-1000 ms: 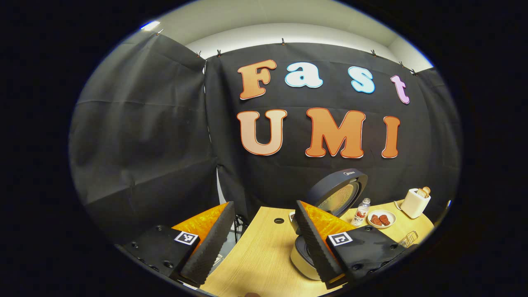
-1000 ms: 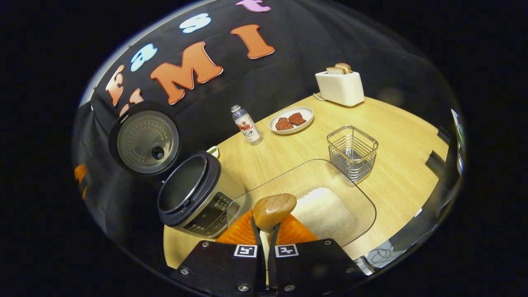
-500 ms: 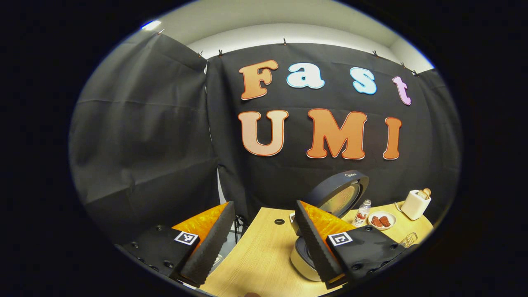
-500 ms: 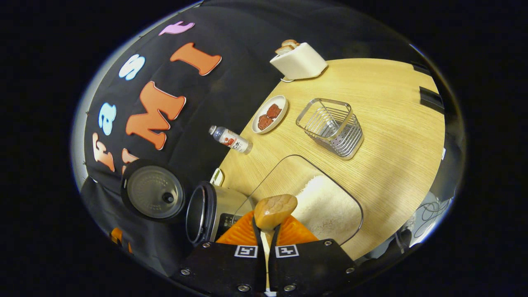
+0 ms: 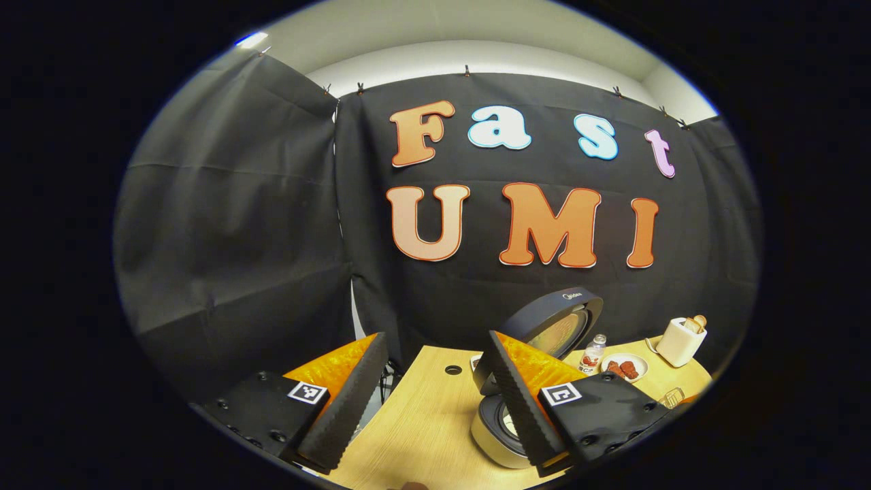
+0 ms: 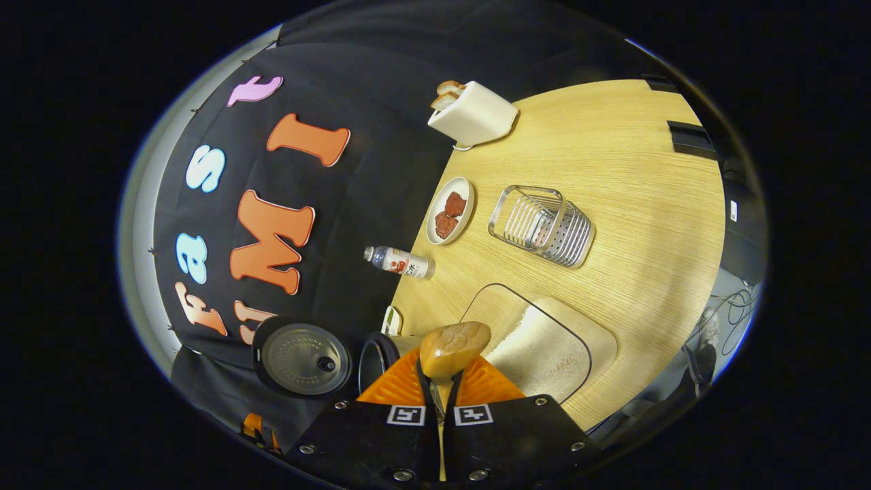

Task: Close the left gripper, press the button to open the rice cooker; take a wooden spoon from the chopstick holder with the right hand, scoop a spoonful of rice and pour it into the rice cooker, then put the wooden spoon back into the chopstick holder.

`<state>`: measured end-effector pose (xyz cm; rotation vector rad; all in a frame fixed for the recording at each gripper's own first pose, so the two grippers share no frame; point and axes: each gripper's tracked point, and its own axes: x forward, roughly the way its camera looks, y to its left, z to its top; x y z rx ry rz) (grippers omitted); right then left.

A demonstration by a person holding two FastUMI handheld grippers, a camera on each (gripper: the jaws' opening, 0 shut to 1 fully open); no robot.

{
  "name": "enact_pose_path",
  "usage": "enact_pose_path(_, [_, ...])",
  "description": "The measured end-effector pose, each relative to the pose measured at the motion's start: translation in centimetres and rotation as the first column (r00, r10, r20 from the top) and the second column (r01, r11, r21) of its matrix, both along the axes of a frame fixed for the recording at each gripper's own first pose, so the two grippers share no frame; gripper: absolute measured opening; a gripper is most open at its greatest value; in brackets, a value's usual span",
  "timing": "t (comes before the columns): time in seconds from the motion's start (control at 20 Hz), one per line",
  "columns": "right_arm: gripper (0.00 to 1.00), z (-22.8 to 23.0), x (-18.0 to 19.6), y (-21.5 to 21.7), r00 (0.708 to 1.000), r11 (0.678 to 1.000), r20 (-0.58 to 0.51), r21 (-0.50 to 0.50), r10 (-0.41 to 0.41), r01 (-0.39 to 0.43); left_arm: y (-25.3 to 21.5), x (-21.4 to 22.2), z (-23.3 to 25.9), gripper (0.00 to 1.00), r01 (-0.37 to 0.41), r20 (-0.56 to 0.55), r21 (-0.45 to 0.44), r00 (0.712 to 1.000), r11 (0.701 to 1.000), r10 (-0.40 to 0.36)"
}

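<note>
Wooden spoon (image 6: 454, 348): pinched by its handle in the right tool (image 6: 439, 398), whose two halves are pressed together on it; the bowl sticks out just past the tips, and I cannot tell whether any rice sits in it.
Rice cooker (image 6: 378, 352): lid (image 6: 301, 349) swung fully up, pot mouth exposed just left of the spoon; in the left gripper view the cooker (image 5: 497, 429) sits behind the left tool's right finger.
Rice tray (image 6: 544, 344): clear dish with white rice, just right of the spoon on the surface (image 6: 633, 204).
Chopstick holder (image 6: 544, 224): wire basket, empty, beyond the tray and well apart from the spoon.
Left tool (image 5: 435, 398): fingers spread wide, holding nothing, hanging above the near-left of the surface.
Just changed: over the last second the right tool has rolled steadily, so the whole scene has tipped toward the left; the spoon has drifted from over the tray to beside the cooker's rim.
Meaning: likely the tipping-out stage, with the return to the holder remaining.
Versus earlier frame: the left view has shifted only slightly, with the cooker a little lower and nearer.
</note>
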<state>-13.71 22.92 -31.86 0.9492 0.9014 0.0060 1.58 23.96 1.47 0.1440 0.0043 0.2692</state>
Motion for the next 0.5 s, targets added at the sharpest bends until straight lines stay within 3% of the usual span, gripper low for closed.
enact_pose_path(0.5, [0.01, 5.7, 1.6, 1.6, 0.999, 0.996, 0.034, 0.091, -0.030, 0.027, 0.6, 0.1, -0.2, 1.00, -0.004, 0.000, -0.001, 1.000, 1.000, 0.004])
